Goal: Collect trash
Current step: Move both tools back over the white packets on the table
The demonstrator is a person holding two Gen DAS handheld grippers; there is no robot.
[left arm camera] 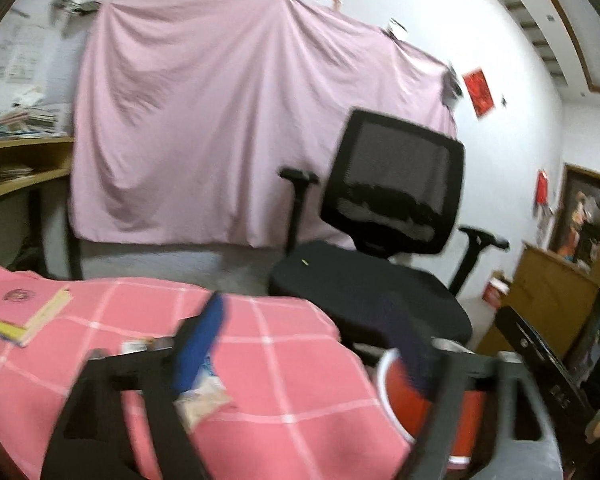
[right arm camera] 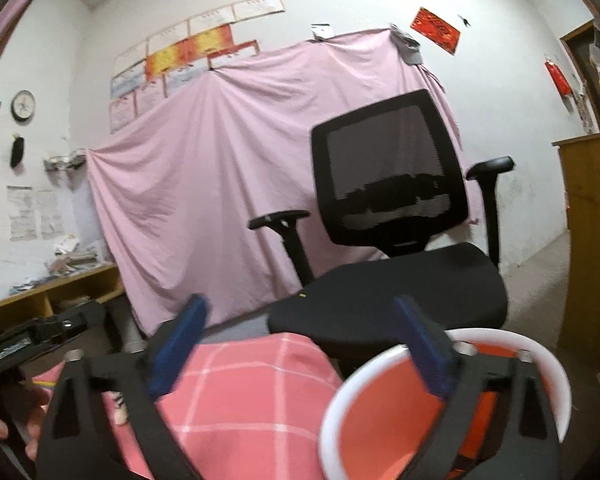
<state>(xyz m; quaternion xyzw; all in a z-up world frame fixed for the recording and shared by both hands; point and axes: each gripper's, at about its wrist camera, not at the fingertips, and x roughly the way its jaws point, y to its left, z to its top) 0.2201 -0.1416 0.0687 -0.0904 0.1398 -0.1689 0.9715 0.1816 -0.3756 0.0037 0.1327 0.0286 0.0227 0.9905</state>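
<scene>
A red bin with a white rim [left arm camera: 393, 404] stands just off the right edge of the table with the pink checked cloth [left arm camera: 284, 364]. A crumpled pale wrapper [left arm camera: 204, 400] lies on the cloth under my left gripper's left finger. A smaller scrap [left arm camera: 138, 346] lies further left. My left gripper [left arm camera: 300, 344] is open and empty, straddling the table edge and the bin. In the right wrist view my right gripper [right arm camera: 300, 352] is also open and empty, its right finger over the bin [right arm camera: 379, 420] and its left over the cloth [right arm camera: 240, 392].
A black mesh office chair [left arm camera: 383, 200] stands close behind the table and bin. A pink sheet [left arm camera: 204, 120] hangs on the wall. A closed book [left arm camera: 24, 304] lies at the table's left. Wooden shelves [left arm camera: 24, 168] stand left and a wooden cabinet [left arm camera: 551, 300] right. A hand [right arm camera: 4, 428] shows at lower left.
</scene>
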